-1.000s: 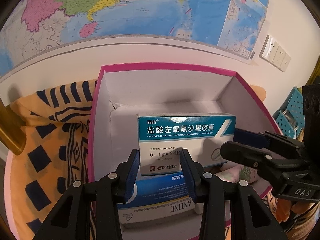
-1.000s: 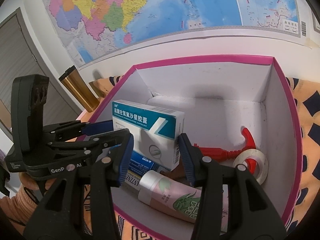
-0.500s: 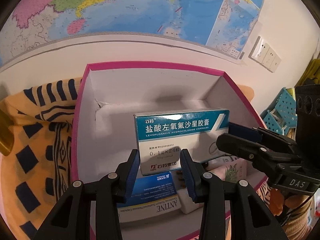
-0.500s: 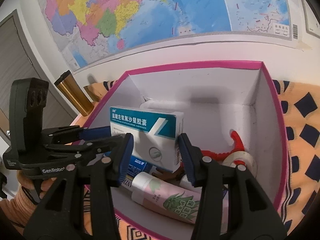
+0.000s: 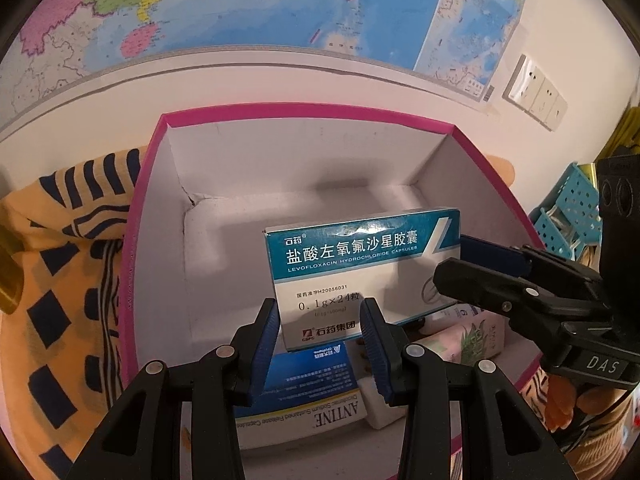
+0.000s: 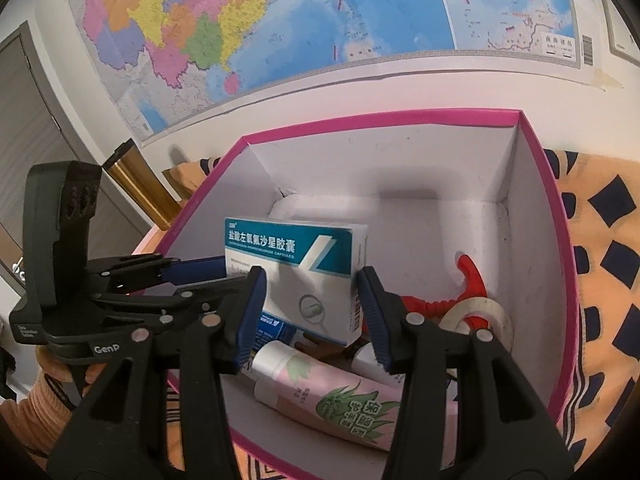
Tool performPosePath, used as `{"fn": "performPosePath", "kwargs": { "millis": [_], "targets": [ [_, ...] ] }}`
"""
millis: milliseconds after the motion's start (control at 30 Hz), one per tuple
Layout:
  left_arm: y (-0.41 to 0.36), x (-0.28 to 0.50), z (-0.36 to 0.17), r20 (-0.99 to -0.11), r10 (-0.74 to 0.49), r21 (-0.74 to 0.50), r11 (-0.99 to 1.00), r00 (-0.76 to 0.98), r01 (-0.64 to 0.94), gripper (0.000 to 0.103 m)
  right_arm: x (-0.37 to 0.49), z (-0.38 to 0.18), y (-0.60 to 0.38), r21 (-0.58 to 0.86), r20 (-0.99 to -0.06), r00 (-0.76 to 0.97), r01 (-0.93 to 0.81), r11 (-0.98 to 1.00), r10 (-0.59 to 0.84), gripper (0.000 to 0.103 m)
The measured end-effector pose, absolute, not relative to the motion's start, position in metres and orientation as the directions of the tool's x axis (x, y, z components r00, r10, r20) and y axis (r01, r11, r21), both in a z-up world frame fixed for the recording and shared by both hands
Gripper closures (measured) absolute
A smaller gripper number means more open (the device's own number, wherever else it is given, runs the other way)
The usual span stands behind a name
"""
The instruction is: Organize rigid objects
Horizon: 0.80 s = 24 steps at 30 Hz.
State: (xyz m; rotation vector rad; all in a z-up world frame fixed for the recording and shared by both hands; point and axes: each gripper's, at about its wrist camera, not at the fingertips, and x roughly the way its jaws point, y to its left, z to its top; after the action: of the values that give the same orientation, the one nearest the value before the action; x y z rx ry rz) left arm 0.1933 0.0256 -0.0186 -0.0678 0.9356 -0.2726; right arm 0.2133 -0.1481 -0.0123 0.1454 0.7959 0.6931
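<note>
Medicine box sits lower right; both tools unmoved

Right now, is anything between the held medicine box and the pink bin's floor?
Yes. Below the medicine box, clamped by the right gripper, lie a blue-white carton and a pink tube. The pink bin shows bare floor toward its back wall.

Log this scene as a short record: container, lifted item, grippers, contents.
container: pink-rimmed box on patterned cloth
lifted item: teal medicine box, tilted above the contents
right gripper: astride the medicine box, apparently gripping it
left gripper: shut, at its other end
contents: pink tube, red hook, tape roll, blue-white carton
</note>
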Motion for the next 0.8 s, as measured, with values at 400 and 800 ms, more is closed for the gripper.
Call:
{"fn": "performPosePath", "kwargs": {
  "millis": [400, 800],
  "targets": [
    [0.016, 0.197, -0.024, -0.810, -0.194, -0.105, 0.976, 0.553, 0.188, 0.058, 0.221, -0.023, -0.144, 0.373, -0.642, 0.466, -0.505, 0.779, 0.609, 0.053],
    [0.009, 0.189, -0.017, -0.786, -0.168, -0.087, 0.983, 0.595, 0.162, 0.041, 0.221, -0.028, -0.140, 0.344, -0.677, 0.469, -0.480, 0.807, 0.568, 0.052]
  ]
}}
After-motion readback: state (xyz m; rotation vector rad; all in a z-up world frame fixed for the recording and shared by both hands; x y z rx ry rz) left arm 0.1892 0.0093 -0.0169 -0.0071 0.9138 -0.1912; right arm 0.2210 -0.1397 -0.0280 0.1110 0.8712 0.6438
